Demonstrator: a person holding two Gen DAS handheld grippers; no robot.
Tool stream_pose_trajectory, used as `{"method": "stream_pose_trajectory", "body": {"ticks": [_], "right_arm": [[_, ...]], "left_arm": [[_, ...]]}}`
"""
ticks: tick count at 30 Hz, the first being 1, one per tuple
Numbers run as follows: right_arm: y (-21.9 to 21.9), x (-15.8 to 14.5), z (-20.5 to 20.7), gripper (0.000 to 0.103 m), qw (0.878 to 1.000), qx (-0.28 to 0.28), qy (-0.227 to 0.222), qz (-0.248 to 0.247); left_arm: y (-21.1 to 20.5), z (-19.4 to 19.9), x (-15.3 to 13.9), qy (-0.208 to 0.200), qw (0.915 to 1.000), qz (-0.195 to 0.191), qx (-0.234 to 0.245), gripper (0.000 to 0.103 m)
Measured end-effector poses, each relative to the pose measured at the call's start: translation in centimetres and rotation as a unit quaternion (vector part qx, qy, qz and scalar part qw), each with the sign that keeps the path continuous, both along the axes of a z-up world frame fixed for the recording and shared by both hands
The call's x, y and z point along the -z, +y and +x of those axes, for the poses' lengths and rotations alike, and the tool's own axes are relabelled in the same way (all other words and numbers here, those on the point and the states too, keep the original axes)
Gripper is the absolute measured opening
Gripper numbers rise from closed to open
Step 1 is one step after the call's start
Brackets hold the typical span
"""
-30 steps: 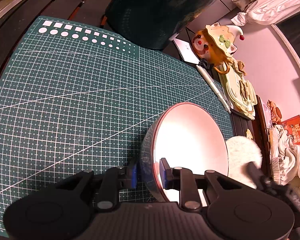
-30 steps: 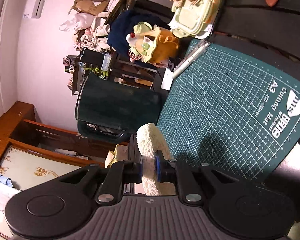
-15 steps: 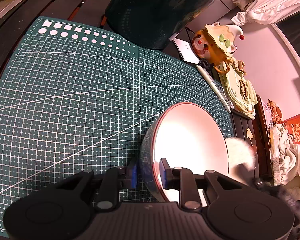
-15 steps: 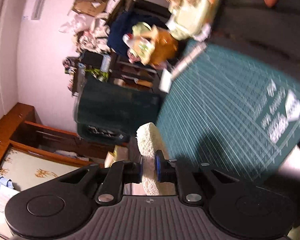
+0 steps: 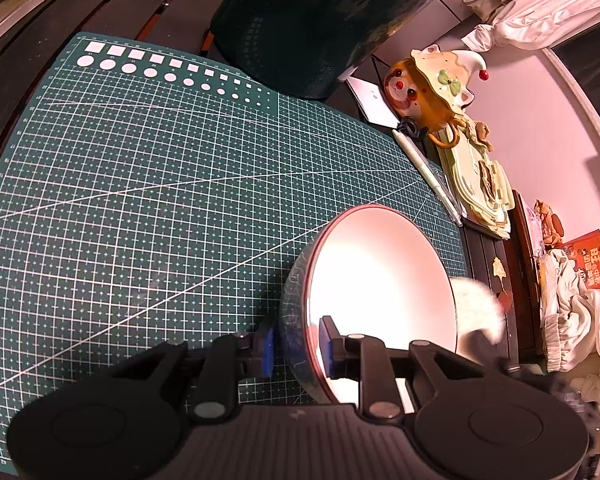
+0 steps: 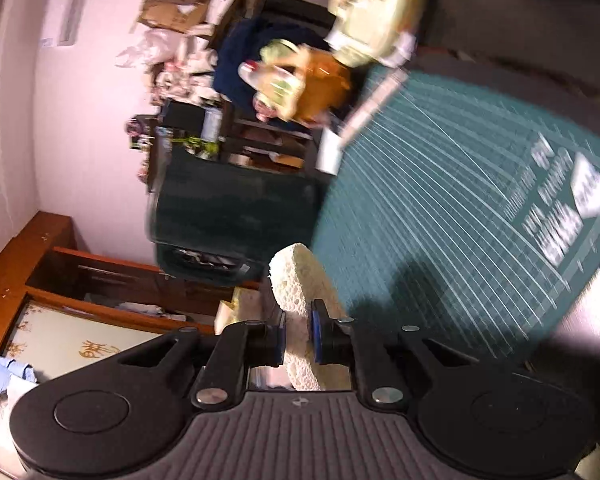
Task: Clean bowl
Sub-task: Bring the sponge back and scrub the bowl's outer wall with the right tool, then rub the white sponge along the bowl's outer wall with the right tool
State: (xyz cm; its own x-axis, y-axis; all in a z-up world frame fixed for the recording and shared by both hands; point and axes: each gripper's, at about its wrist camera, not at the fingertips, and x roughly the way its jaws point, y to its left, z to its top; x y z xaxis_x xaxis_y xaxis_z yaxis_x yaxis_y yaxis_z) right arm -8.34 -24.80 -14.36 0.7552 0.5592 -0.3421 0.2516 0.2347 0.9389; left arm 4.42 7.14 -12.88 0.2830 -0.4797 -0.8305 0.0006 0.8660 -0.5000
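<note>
Nearest in the left wrist view, the left tongs (image 5: 298, 346) are clamped on the rim of the bowl (image 5: 380, 292), one blue pad set against the patterned outer wall and the other against the pale inner face. The bowl is thereby held tipped up on edge over the green cutting mat (image 5: 160, 184), with its opening turned toward the right of that view and its bottom toward the mat's open grid; the rim circle stands nearly upright, its axis lying roughly level and pointing right. Just beyond the bowl's right edge a blurred white sponge (image 5: 478, 308) is seen, close to the rim but not judged to be touching the inner face. In the right wrist view the right tongs (image 6: 298, 338) are closed on that round sponge (image 6: 296, 284), which is held on edge and projects forward past the pads. The open side of the bowl is thus faced toward the sponge hand, so the coming wipe is judged to require the sponge being brought sideways into the hollow. Farther off, a dark pot (image 5: 320, 20), a pen (image 5: 428, 172) and a ceramic figure (image 5: 436, 84) are set on the worktop.
</note>
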Motion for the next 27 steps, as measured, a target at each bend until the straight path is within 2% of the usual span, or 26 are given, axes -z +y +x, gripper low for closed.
{"method": "stream_pose_trajectory", "body": {"ticks": [2, 8, 10, 16, 22, 25, 27], "right_arm": [[0.0, 0.6, 0.0, 0.012, 1.000, -0.002, 0.014, 0.004], [-0.6, -1.8, 0.0, 0.012, 1.000, 0.007, -0.026, -0.004], [-0.6, -1.8, 0.0, 0.012, 1.000, 0.006, -0.029, -0.006], [0.1, 0.4, 0.1, 0.012, 1.000, -0.011, 0.017, -0.006], [-1.2, -2.4, 0.1, 0.012, 0.999, 0.007, -0.033, -0.012], [-0.6, -1.4, 0.2, 0.013, 1.000, -0.002, -0.019, -0.017], [0.0, 0.3, 0.1, 0.013, 1.000, -0.011, 0.011, -0.006]], "left_arm": [[-0.1, 0.0, 0.0, 0.000, 1.0000, 0.000, 0.000, 0.022], [0.2, -0.5, 0.0, 0.000, 1.0000, 0.000, 0.001, 0.022], [0.2, -0.5, 0.0, 0.000, 1.0000, 0.000, 0.001, 0.022], [0.5, -0.7, 0.2, 0.000, 1.0000, -0.003, -0.002, 0.022], [0.9, -0.8, 0.3, 0.003, 1.0000, -0.006, -0.003, 0.022], [1.1, -1.0, 0.4, 0.002, 1.0000, -0.006, -0.003, 0.022], [0.9, -0.5, 0.1, 0.005, 1.0000, -0.006, -0.003, 0.022]]}}
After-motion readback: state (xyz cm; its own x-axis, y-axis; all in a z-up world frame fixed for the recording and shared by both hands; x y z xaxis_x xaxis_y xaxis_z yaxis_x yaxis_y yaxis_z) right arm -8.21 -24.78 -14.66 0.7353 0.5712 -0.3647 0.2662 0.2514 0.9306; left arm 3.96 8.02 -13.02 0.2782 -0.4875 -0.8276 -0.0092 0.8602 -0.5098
